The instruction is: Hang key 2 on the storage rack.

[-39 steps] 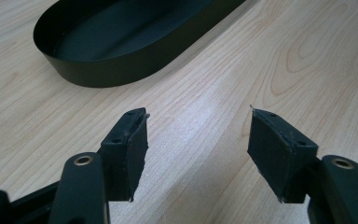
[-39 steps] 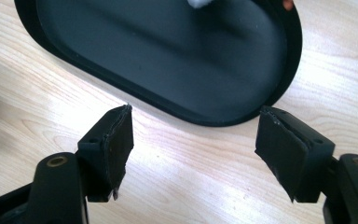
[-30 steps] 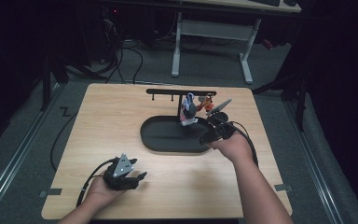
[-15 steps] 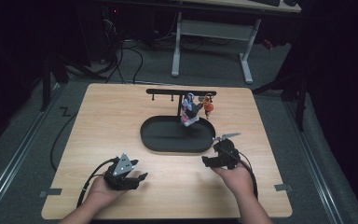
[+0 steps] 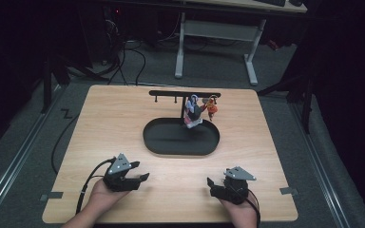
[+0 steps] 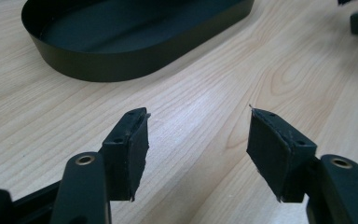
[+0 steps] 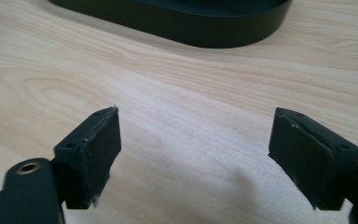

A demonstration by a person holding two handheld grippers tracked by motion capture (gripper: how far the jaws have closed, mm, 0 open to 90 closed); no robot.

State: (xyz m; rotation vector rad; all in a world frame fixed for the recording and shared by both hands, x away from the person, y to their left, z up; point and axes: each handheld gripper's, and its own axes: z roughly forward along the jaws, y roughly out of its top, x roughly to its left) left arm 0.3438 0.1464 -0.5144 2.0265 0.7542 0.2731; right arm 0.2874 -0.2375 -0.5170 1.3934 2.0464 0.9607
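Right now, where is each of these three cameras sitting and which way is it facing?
High view: above the person's side, looking forward and down on the table; shows both hands, left gripper, right gripper, hanger stand.
Left gripper view: rides on the left gripper, low over the wood, facing the black oval tray; its open, empty jaws show.
Right gripper view: rides on the right gripper, facing the same tray; its open, empty jaws show.
Shared: all three show the tray and tabletop.
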